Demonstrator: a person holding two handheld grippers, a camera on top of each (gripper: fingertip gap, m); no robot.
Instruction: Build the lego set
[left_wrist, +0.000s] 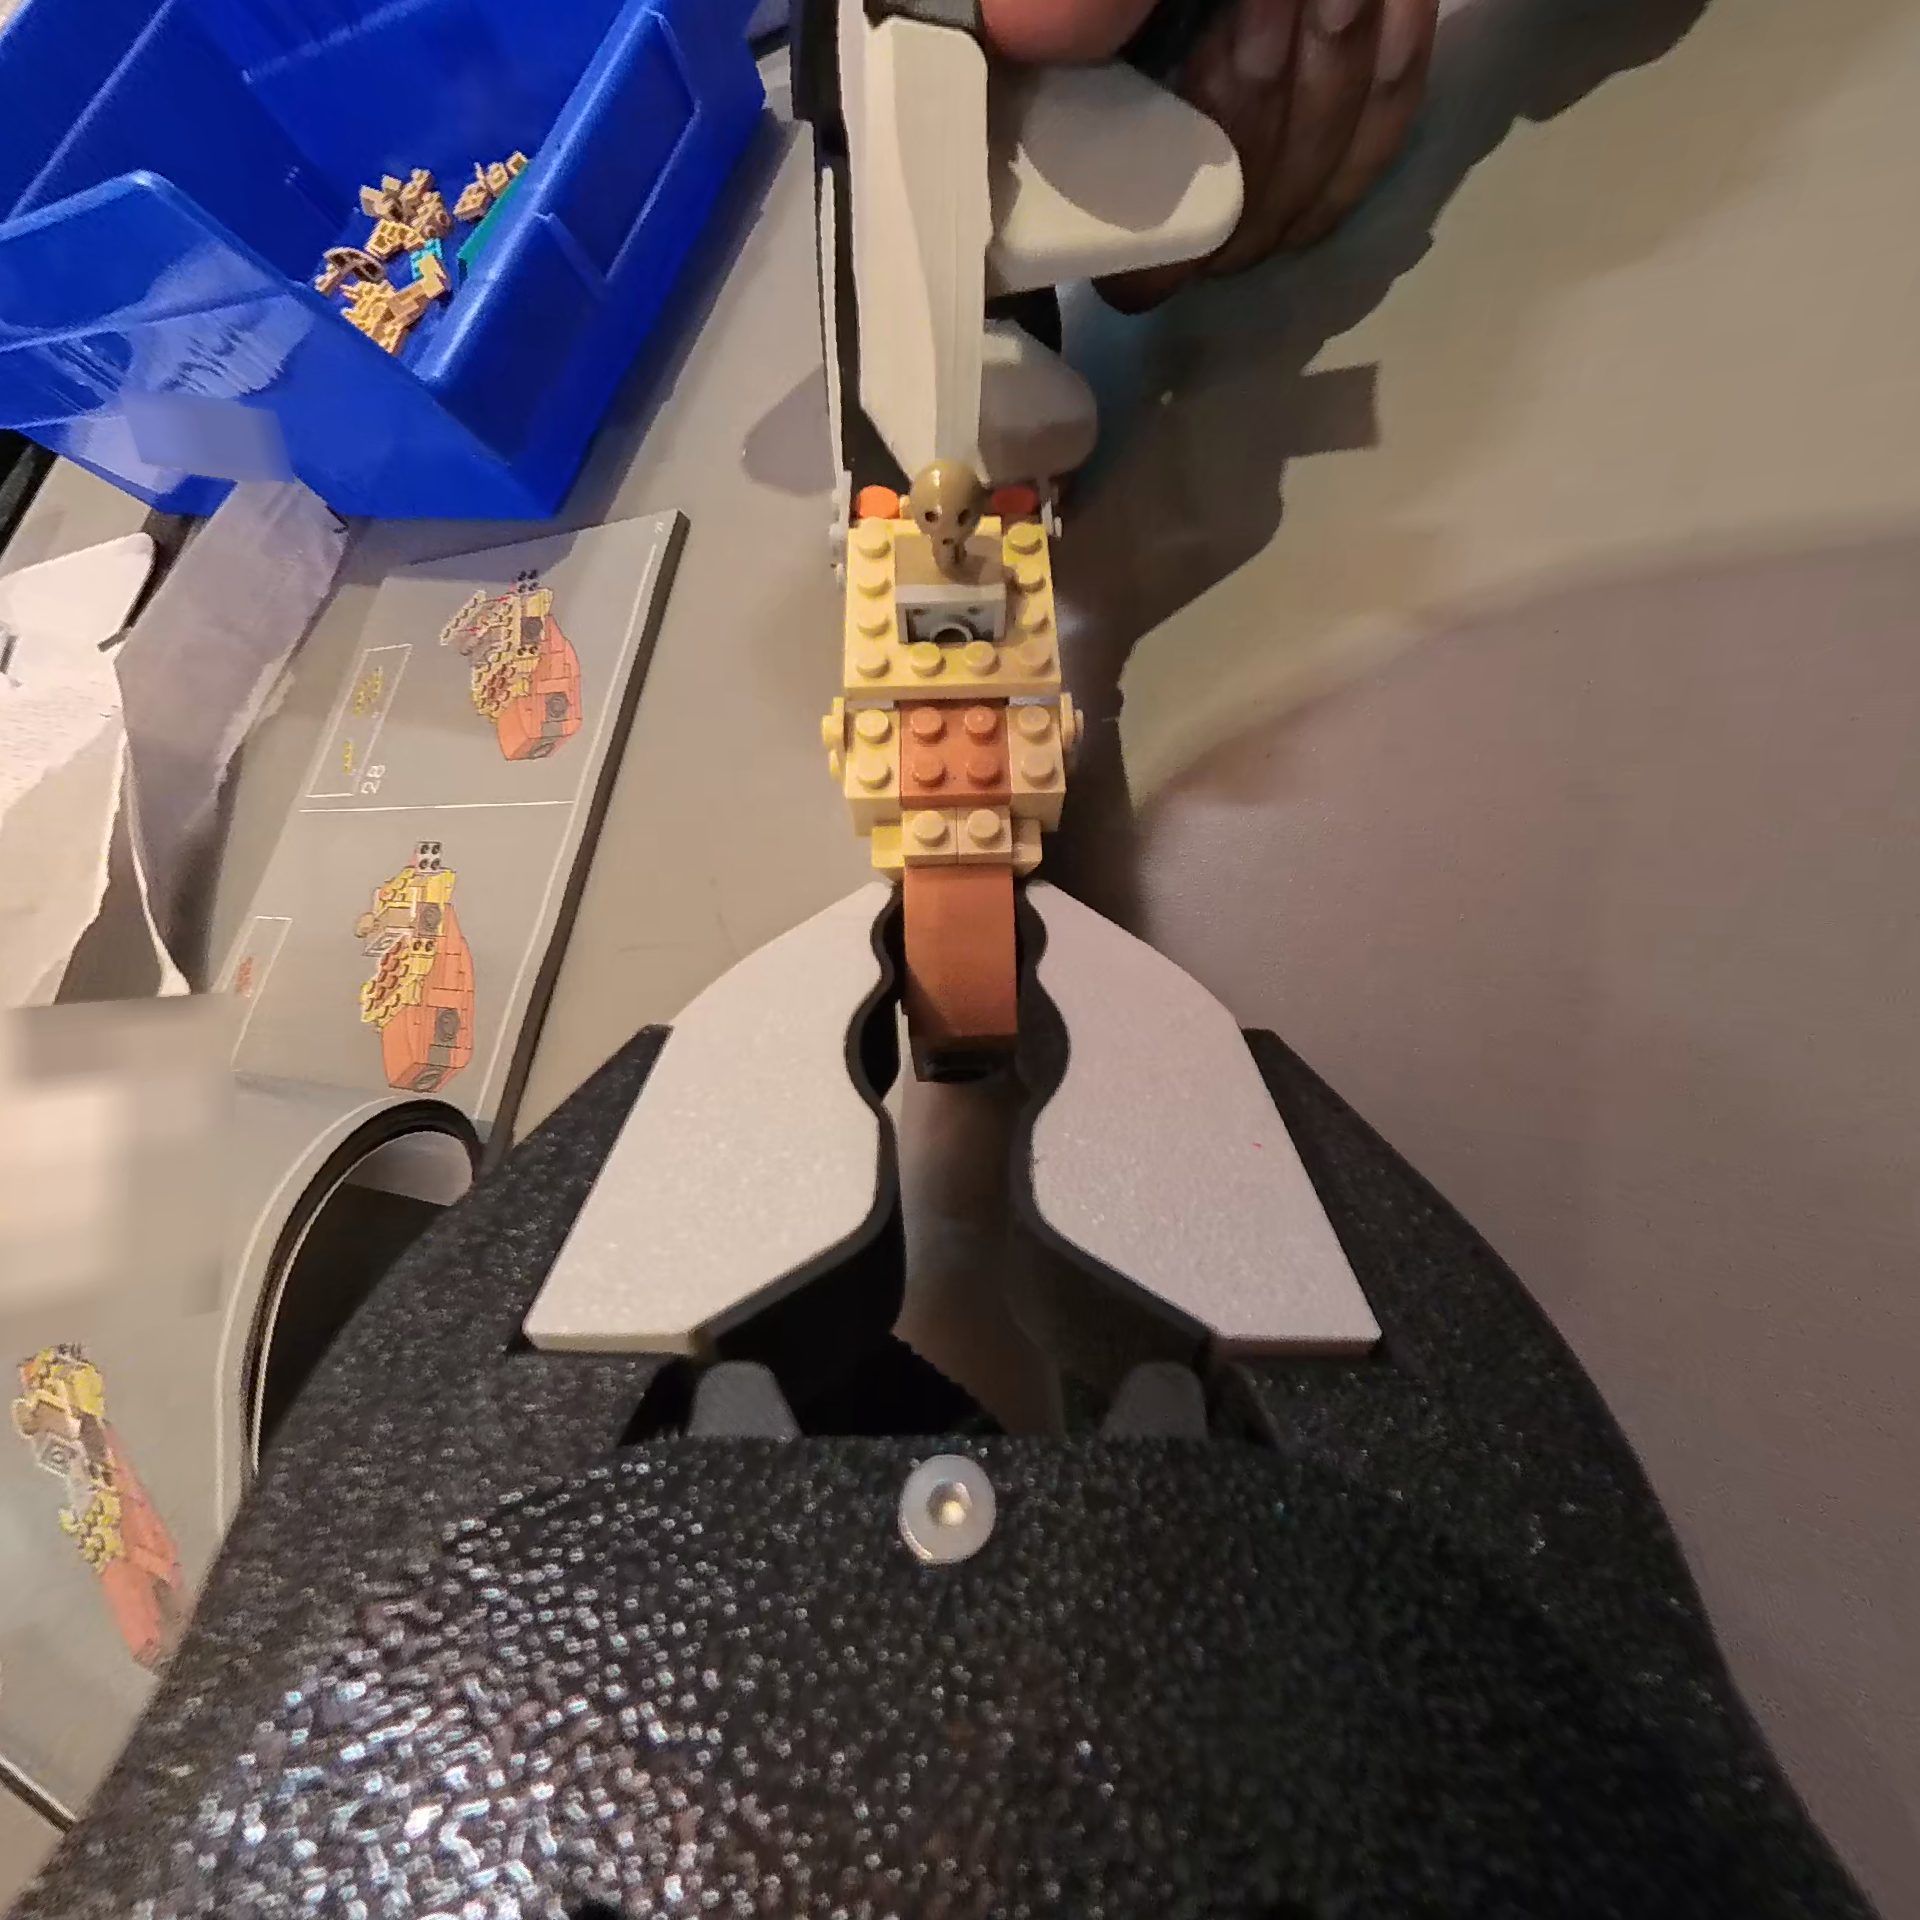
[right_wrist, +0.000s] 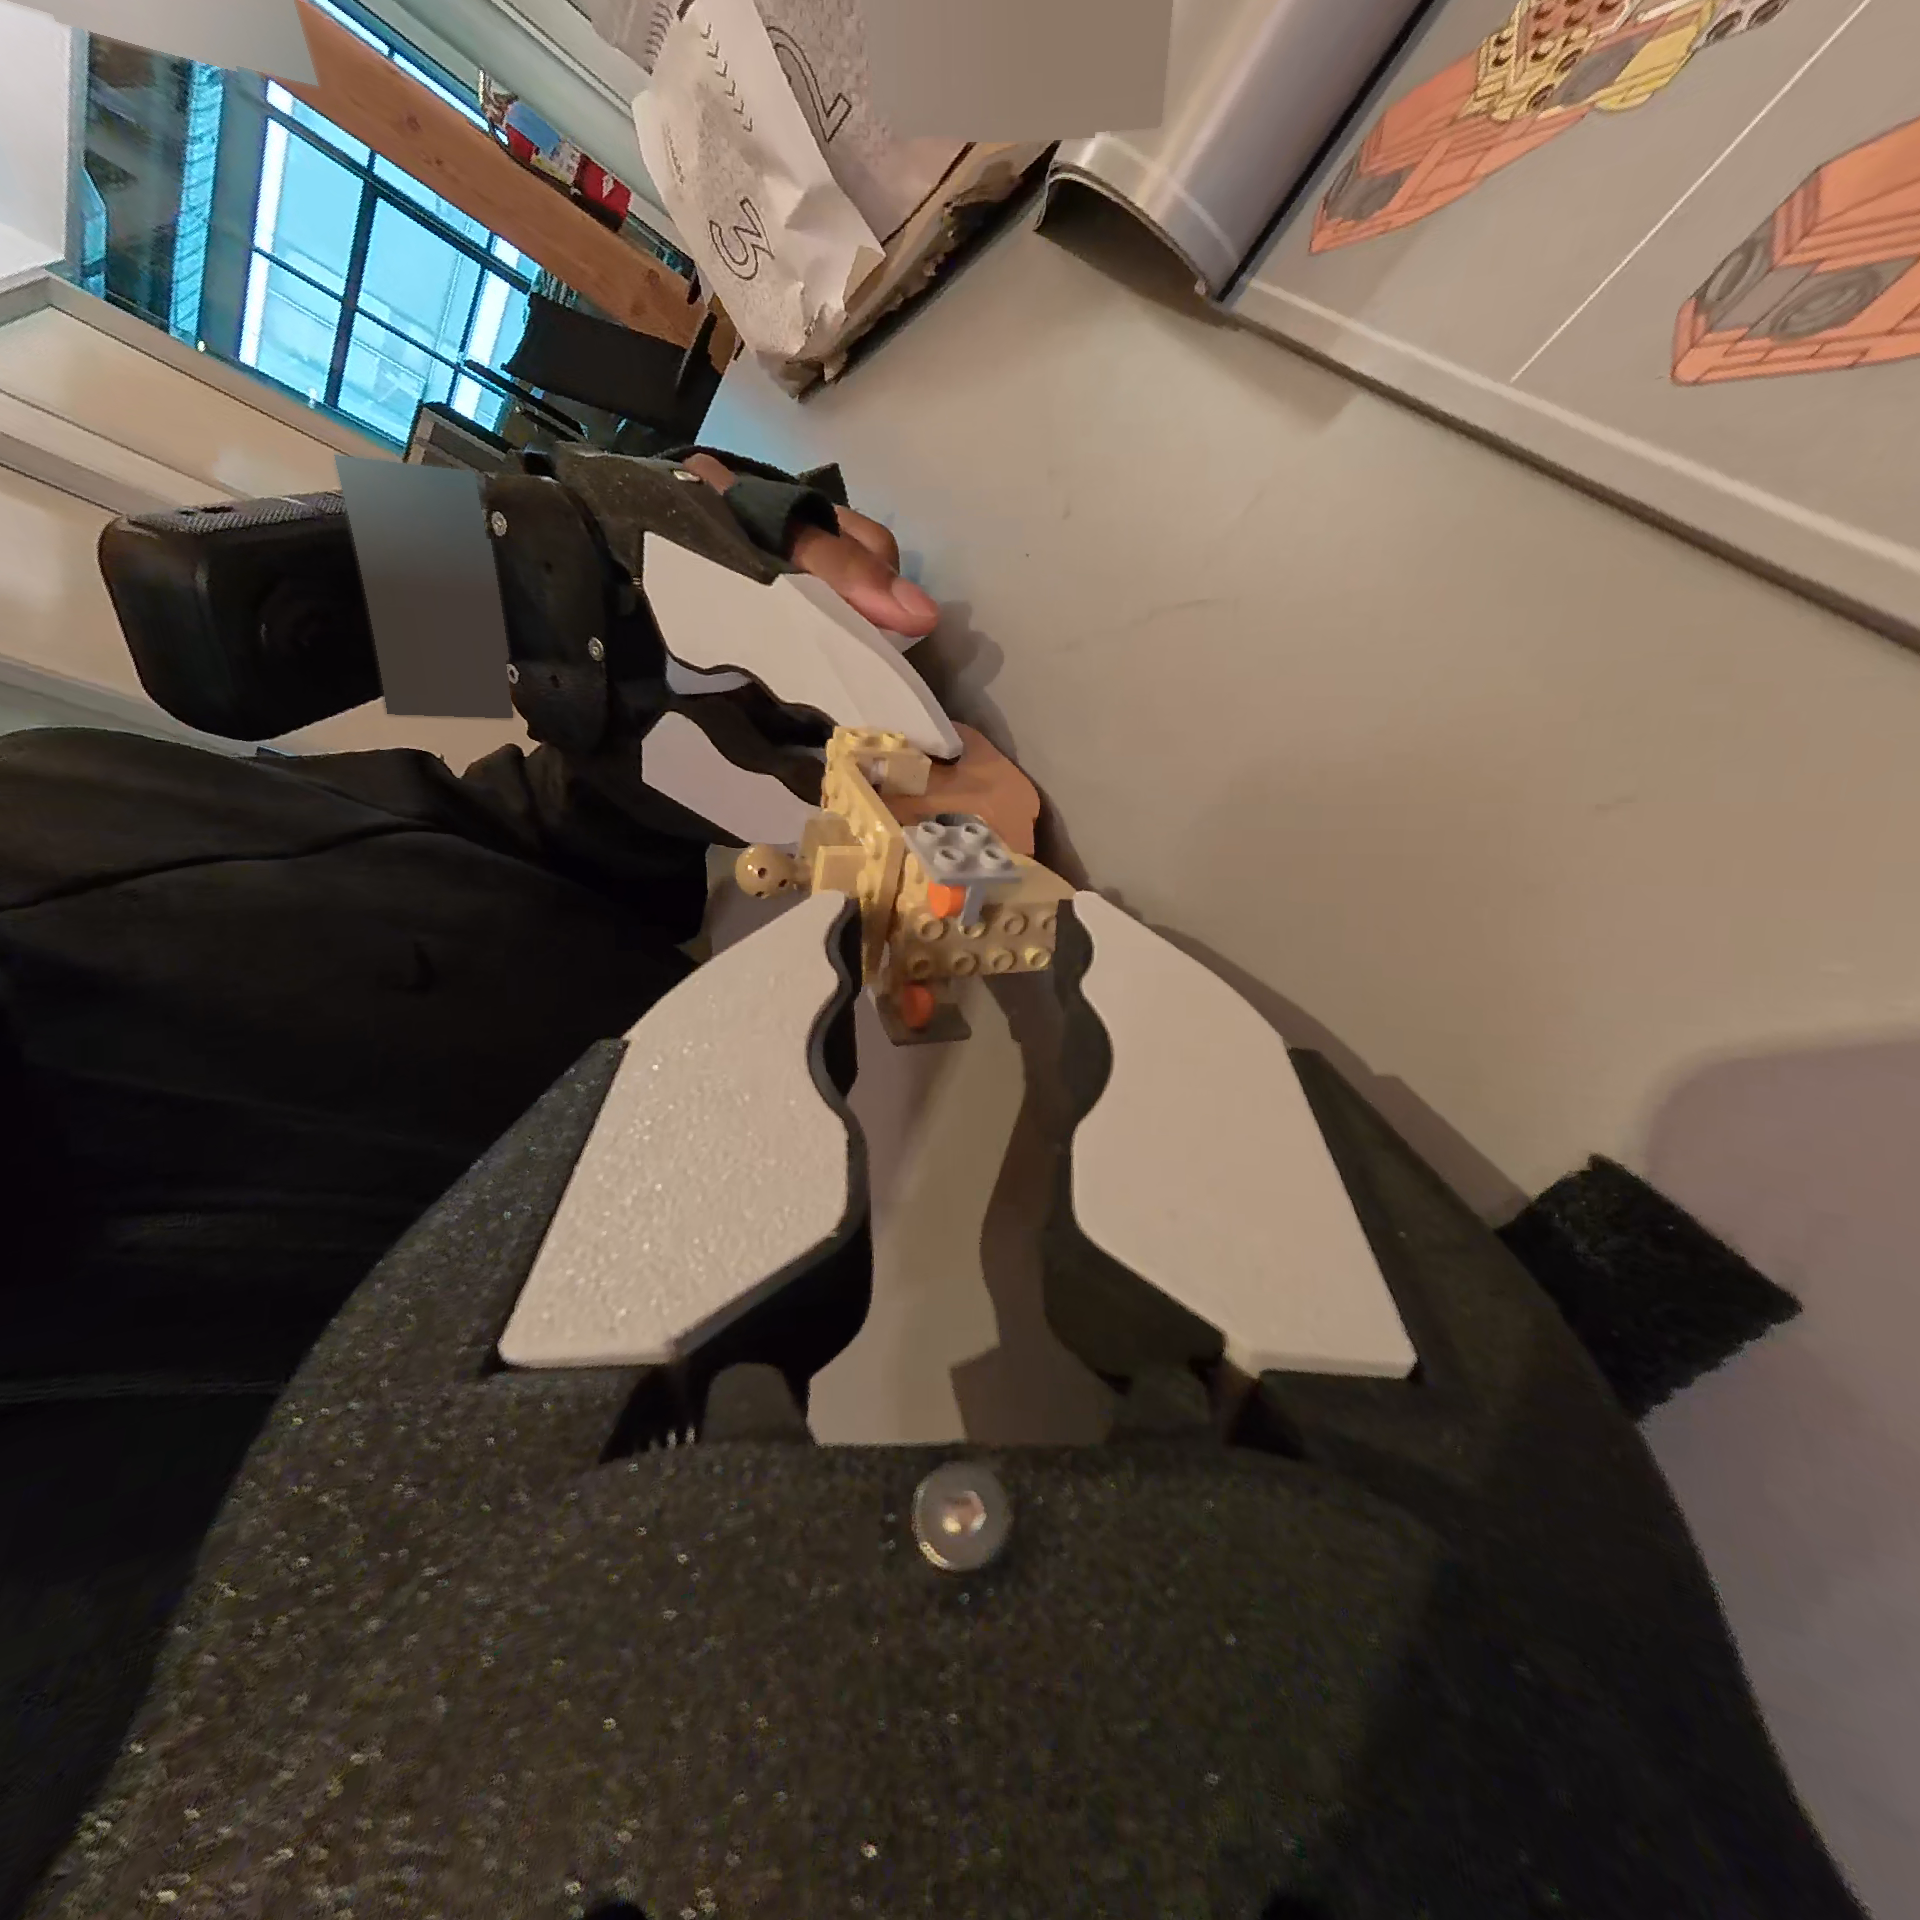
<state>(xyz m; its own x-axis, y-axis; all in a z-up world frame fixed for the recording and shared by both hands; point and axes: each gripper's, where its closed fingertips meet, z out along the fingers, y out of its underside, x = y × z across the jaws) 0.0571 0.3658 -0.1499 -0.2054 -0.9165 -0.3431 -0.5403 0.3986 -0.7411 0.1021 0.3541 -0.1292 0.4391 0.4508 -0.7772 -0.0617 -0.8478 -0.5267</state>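
**Lego model held between both my grippers**

Left gripper (left_wrist: 958, 935): my jaws are clamped on the brown curved end of the lego model (left_wrist: 956, 717), above the grey table (left_wrist: 1507, 935). Right gripper (right_wrist: 961, 951): my fingertips flank the tan studded end; whether they press on it, I cannot tell. Tan ball-headed piece (left_wrist: 947, 497) stands on top. Model's underside hidden. Blue bin (left_wrist: 343, 229) of loose pieces cut off at the frame edge. Instruction booklet (left_wrist: 436, 790) partly covered by a blur patch.

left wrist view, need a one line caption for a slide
Left tool grips the brown end of a tan lego model while the right tool meets its far end, beside an instruction booklet and blue parts bin.
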